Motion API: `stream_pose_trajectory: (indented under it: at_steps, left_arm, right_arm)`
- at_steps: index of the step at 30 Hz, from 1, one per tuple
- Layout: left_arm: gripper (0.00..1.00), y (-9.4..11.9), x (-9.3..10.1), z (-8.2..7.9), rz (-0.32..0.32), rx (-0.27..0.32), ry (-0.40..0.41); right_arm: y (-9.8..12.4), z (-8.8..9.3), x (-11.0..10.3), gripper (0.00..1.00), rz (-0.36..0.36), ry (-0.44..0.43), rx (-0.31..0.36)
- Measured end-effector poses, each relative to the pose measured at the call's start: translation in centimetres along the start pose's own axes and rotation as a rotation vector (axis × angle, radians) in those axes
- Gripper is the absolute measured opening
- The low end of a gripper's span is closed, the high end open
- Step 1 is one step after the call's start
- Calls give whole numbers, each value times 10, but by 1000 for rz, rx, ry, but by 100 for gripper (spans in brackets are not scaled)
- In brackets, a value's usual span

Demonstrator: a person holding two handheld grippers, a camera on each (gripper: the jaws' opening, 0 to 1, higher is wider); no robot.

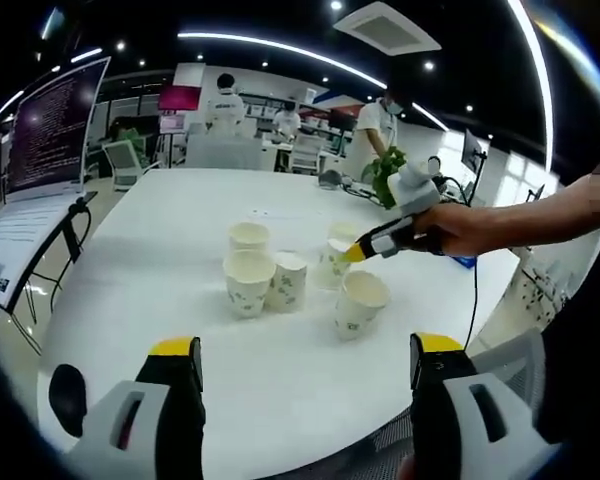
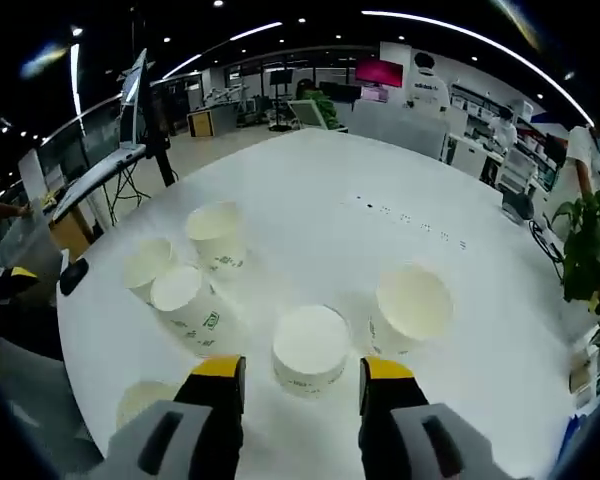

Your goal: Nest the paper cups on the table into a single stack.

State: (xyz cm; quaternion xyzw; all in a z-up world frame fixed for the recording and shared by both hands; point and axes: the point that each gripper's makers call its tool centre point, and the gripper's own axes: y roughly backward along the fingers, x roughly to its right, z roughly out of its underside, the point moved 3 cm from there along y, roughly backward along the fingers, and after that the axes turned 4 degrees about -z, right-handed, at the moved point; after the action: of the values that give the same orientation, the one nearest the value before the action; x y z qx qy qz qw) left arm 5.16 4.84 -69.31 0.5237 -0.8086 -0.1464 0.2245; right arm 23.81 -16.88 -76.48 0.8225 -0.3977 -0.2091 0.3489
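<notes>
Standing on: five paper cups are seen upright and unstacked on a round white table (image 1: 180, 230), all mouths up, in the left gripper view.
Cup cluster: a front cup (image 1: 248, 282) is set touching a leaf-printed cup (image 1: 287, 281) at its 3 o'clock; a rear cup (image 1: 249, 237) is placed just behind, at 12 o'clock of the front cup.
Far cup: one cup (image 1: 335, 262) is found at 2 o'clock of the cluster, just beside the other gripper's yellow tips.
Near cup: a lone cup (image 1: 359, 302) is placed at 4 o'clock of the cluster, apart from it.
Left gripper (image 1: 305, 362): its yellow-tipped jaws are held wide apart above the table's near edge; nothing is gripped between them.
Right gripper (image 2: 305, 380): its jaws are spread, and a cup (image 2: 310, 349) is framed just ahead of the gap; whether the cup is touched cannot be told. In the left gripper view this gripper (image 1: 358, 250) is carried by a hand (image 1: 470, 228) coming in from 3 o'clock.
Right gripper view, other cups: a wide-mouthed cup (image 2: 410, 308) is seen at 2 o'clock of the framed cup; a tilted-looking cup (image 2: 190, 308) at 9 o'clock, with two more (image 2: 148, 265) (image 2: 216, 234) beyond it at 10 and 11 o'clock.
Surroundings: a monitor on a stand (image 1: 50, 130) is seen at 9 o'clock, a green plant (image 1: 383, 172) at 1 o'clock, and people at desks beyond the table.
</notes>
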Motion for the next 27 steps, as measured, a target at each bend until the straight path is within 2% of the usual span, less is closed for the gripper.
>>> stream_pose_trajectory:
  at_steps: [12, 16, 21, 27]
  left_arm:
    - [84, 3, 1, 0, -3, -7, -2]
    - [84, 5, 0, 0, -8, -7, -1]
    - [84, 5, 0, 0, -9, -10, -2]
    - [84, -2, 4, -2, 6, -10, -4]
  right_arm:
    - [-19, -2, -3, 44, -4, -16, -32]
    - [-21, -5, 0, 36, 7, -31, -15]
    - [-22, -6, 2, 36, 4, -28, -8]
    - [-12, -10, 0, 36, -17, -27, 33]
